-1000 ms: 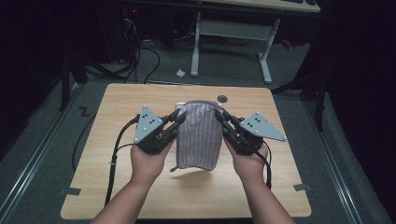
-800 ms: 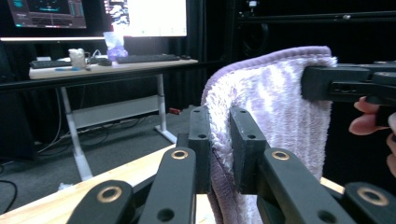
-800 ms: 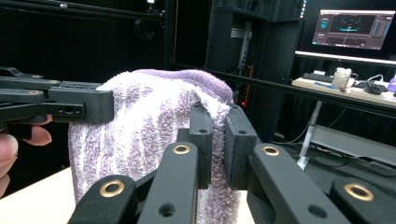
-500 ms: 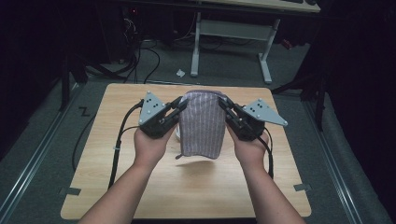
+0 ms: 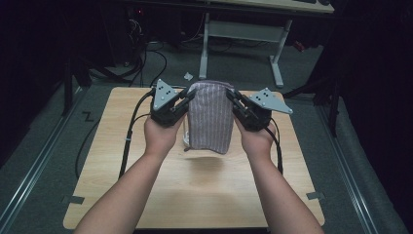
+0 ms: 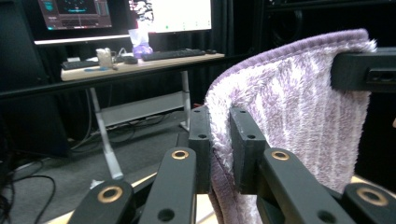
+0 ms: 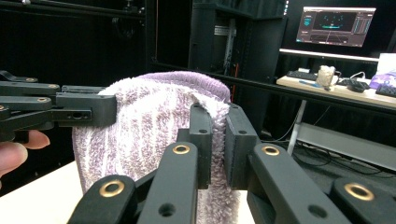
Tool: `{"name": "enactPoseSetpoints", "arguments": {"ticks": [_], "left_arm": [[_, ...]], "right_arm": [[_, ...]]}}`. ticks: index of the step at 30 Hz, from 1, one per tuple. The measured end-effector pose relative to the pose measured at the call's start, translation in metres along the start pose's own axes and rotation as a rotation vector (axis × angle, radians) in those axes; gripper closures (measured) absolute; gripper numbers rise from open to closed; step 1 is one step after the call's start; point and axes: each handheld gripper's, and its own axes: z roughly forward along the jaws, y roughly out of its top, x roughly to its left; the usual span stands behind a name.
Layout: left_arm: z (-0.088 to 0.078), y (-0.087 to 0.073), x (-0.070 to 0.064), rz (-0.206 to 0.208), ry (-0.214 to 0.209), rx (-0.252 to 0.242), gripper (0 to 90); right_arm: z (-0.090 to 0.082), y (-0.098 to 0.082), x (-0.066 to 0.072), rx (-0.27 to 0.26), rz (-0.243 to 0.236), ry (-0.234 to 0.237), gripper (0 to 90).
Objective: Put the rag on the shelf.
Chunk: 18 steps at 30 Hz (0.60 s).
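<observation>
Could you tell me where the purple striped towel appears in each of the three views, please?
High view: the towel hangs at centre above the table, between both hand-held grippers.
Left gripper view: right half, its edge pinched in the near jaws.
Right gripper view: centre-left, its edge pinched in the near jaws.
Shared landmark: the white-legged desk behind.

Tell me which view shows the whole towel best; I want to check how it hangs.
The high view: the towel hangs full length between both tongs, its lower edge above the table. The left gripper view shows its top edge and one pinched corner; the right gripper view shows the other corner, close up.
</observation>
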Motion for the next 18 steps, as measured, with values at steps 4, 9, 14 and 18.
{"name": "enactPoseSetpoints", "arguments": {"ticks": [4, 9, 14, 18], "left_arm": [[0.007, 0.005, 0.004, 0.013, 0.012, -0.009, 80.2], [0.021, 0.012, 0.008, -0.026, 0.024, -0.004, 80.3], [0.034, 0.015, 0.018, -0.029, 0.026, 0.007, 80.2], [0.045, 0.015, 0.029, -0.038, 0.031, 0.028, 80.0]], "right_arm": [[0.012, 0.000, -0.014, 0.000, 0.051, 0.010, 84.0], [0.023, 0.001, -0.024, -0.022, 0.090, 0.022, 83.9], [0.040, 0.002, -0.032, -0.011, 0.091, 0.003, 83.9], [0.054, 0.002, -0.037, -0.004, 0.092, -0.003, 83.8]]}}
